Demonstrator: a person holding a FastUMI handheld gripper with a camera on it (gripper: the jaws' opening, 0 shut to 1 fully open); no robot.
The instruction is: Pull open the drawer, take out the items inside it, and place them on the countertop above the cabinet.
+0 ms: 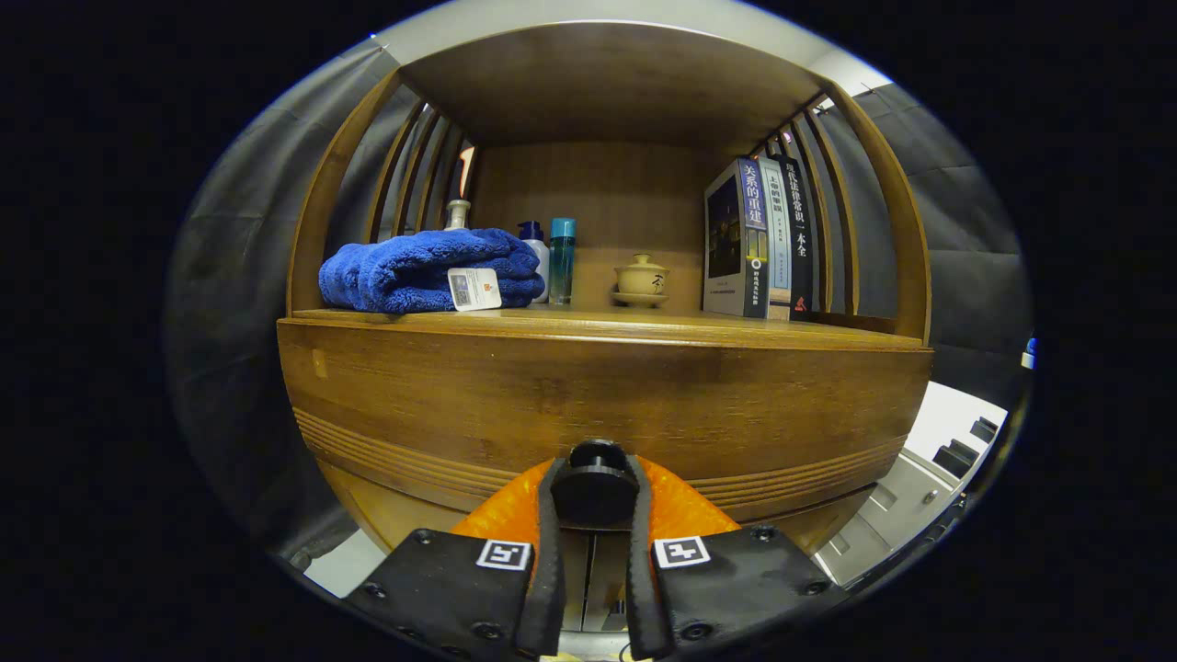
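Both fingers of your tool (594,501) are closed on the black knob (595,483) of the drawer (478,405), which sits straight ahead in the cabinet front just below the desk (588,324), so the pull runs straight back toward you.

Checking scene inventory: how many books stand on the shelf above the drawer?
3 visible: the books stand upright side by side at the shelf's end, beyond the lidded cup. More may be hidden behind them. The gripper is closed on the drawer knob.
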